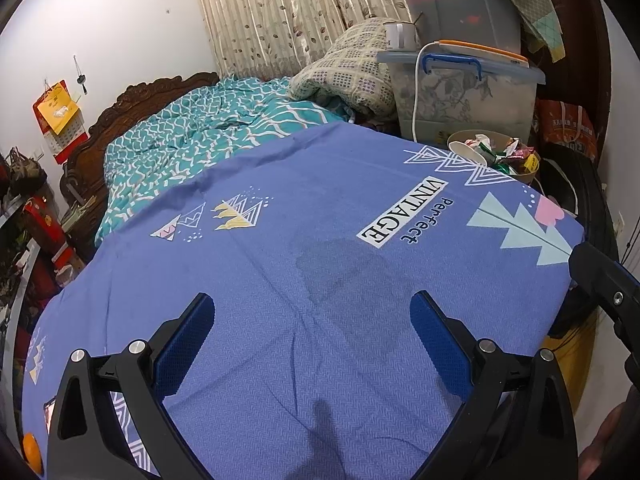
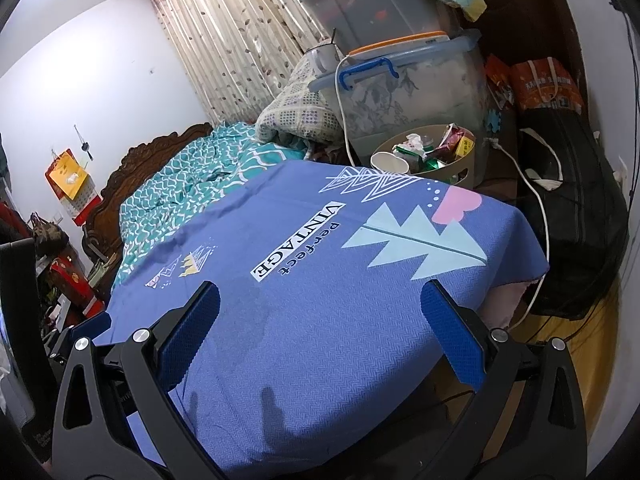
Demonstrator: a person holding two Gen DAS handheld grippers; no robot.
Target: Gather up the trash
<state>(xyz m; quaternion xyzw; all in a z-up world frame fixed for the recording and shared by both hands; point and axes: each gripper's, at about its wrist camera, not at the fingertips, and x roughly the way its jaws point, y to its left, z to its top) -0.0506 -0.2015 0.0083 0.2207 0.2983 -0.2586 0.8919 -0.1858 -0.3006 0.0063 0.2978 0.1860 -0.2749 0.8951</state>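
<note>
A tan round bin (image 2: pixel 460 170) stands past the far right corner of the table, filled with a white paper cup (image 2: pixel 390 164) and crumpled wrappers (image 2: pixel 436 148). It also shows in the left wrist view (image 1: pixel 526 178), with the cup (image 1: pixel 466 152) lying in it. The table wears a blue printed cloth (image 1: pixel 320 248) that also fills the right wrist view (image 2: pixel 320 288). My left gripper (image 1: pixel 313 308) is open and empty above the cloth's near middle. My right gripper (image 2: pixel 322 298) is open and empty above the cloth's near right part. The right gripper's body shows in the left wrist view (image 1: pixel 604 284).
Stacked clear storage boxes (image 2: pixel 404 80) with a mug (image 2: pixel 320 58) and a white cable (image 2: pixel 342 100) stand behind the bin. A bed with a teal quilt (image 1: pixel 200 132) lies beyond the table. A black bag (image 2: pixel 572 208) sits right. An orange (image 1: pixel 31 448) lies at the near left.
</note>
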